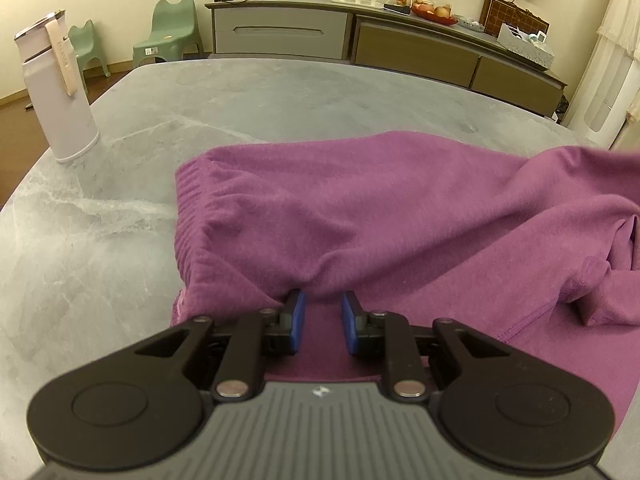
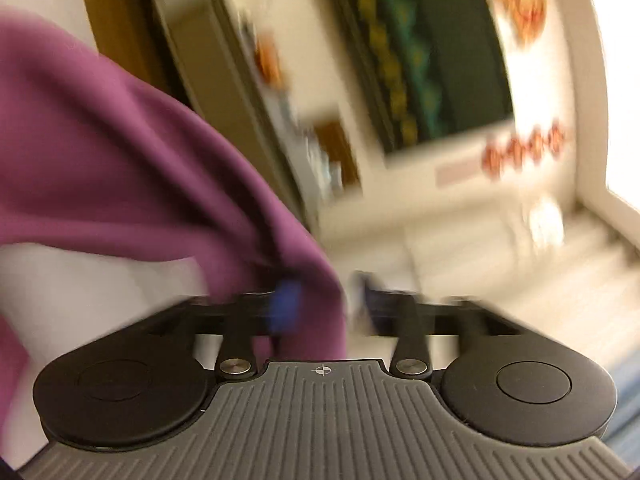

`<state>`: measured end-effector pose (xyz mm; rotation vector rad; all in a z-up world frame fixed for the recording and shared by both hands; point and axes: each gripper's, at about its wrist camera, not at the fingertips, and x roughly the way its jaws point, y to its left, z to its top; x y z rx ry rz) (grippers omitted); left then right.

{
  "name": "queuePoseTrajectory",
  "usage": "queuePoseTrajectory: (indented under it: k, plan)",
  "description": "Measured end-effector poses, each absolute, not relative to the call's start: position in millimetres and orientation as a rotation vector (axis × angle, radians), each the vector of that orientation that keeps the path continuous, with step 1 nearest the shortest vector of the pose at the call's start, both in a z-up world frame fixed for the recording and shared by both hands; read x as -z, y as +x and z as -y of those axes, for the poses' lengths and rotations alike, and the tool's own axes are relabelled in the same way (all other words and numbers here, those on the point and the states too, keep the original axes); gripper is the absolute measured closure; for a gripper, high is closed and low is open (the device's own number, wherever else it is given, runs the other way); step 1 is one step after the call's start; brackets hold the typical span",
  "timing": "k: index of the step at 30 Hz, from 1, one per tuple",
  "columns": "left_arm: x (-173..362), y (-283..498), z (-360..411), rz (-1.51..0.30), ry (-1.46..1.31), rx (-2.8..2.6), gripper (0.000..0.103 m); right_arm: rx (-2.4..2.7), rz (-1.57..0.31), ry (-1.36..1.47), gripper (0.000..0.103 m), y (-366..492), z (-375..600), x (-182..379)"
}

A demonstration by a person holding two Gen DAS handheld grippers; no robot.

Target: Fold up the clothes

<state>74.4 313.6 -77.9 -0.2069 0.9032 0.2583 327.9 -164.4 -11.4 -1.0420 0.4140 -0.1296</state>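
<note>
A purple fleece garment [image 1: 380,208] lies bunched on the grey marble table [image 1: 112,208], with its ribbed hem to the left. My left gripper [image 1: 323,312] sits at the garment's near edge. Its blue pads [image 1: 297,314] stand a narrow way apart with a fold of cloth pinched between them, and the cloth humps over the tips. The right wrist view is smeared and tilted. There the garment [image 2: 120,160] hangs lifted across the left half. My right gripper [image 2: 324,300] stands wide, with the cloth's edge lying against the left pad [image 2: 286,304]. A pale gap shows beside the right finger.
A white and pink jug [image 1: 60,92] stands on the table's far left. Beyond the table are two green child chairs [image 1: 168,28] and a long grey sideboard [image 1: 360,36] with fruit and clutter on it. A dark wall picture [image 2: 440,60] shows, blurred, in the right wrist view.
</note>
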Motion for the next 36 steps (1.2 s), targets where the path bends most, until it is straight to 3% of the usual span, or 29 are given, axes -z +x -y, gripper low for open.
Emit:
queuePoseTrajectory:
  k: [5, 6, 10, 15, 17, 19, 21, 22, 23, 25, 26, 27, 30, 34, 35, 36]
  plan:
    - [62.3, 65.3, -325.9, -0.844, -0.250, -0.261, 0.081, -0.045, -0.668, -0.290, 0.042, 317.9, 225.3, 34.8]
    - [56.3, 61.6, -330.5, -0.818, -0.262, -0.269, 0.076, -0.081, -0.692, -0.159, 0.042, 316.6, 234.8, 41.6]
    - [34.1, 55.3, -359.0, -0.703, -0.239, -0.349, 0.038, -0.166, -0.709, 0.188, 0.041, 322.8, 266.3, 53.6]
    - [48.0, 80.9, -382.9, -0.767, -0.222, -0.379, 0.037, -0.189, -0.720, 0.180, 0.029, 355.6, 266.5, 72.2]
    - [52.5, 93.6, -375.3, -0.792, -0.193, -0.348, 0.032, -0.176, -0.739, 0.160, 0.029, 366.1, 271.4, 82.2]
    - [56.7, 108.2, -365.4, -0.821, -0.162, -0.306, 0.021, -0.161, -0.762, 0.139, 0.029, 368.5, 281.4, 88.3]
    - [63.0, 124.5, -356.5, -0.861, -0.138, -0.287, 0.028, -0.153, -0.778, 0.121, 0.029, 376.2, 290.3, 95.7]
    - [66.9, 133.2, -352.4, -0.885, -0.129, -0.287, 0.073, -0.154, -0.784, 0.104, 0.029, 378.3, 294.7, 97.1]
    - [70.5, 142.1, -348.7, -0.910, -0.121, -0.289, 0.103, -0.155, -0.790, 0.086, 0.032, 380.2, 299.1, 98.3]
    - [64.2, 153.7, -344.0, -0.891, -0.096, -0.330, 0.103, -0.155, -0.788, 0.029, 0.058, 381.0, 304.4, 98.7]
    - [50.5, 153.9, -341.9, -0.824, -0.080, -0.364, 0.103, -0.150, -0.785, -0.023, 0.088, 382.2, 304.2, 97.7]
    - [32.1, 150.7, -345.0, -0.739, -0.105, -0.414, 0.103, -0.158, -0.786, -0.051, 0.103, 383.9, 306.0, 94.4]
    - [-10.9, 137.7, -375.3, -0.555, -0.282, -0.571, 0.103, -0.090, -0.753, -0.181, 0.103, 391.8, 313.0, 85.5]
    - [4.4, 157.3, -371.7, -0.737, -0.197, -0.518, 0.101, -0.083, -0.812, -0.150, 0.099, 411.9, 335.5, 90.7]
    - [9.8, 157.0, -365.3, -0.781, -0.173, -0.443, 0.097, -0.098, -0.798, -0.139, 0.089, 411.2, 336.7, 86.2]
    - [15.4, 156.4, -359.3, -0.822, -0.143, -0.379, 0.083, -0.143, -0.762, -0.131, 0.073, 406.4, 333.8, 79.1]
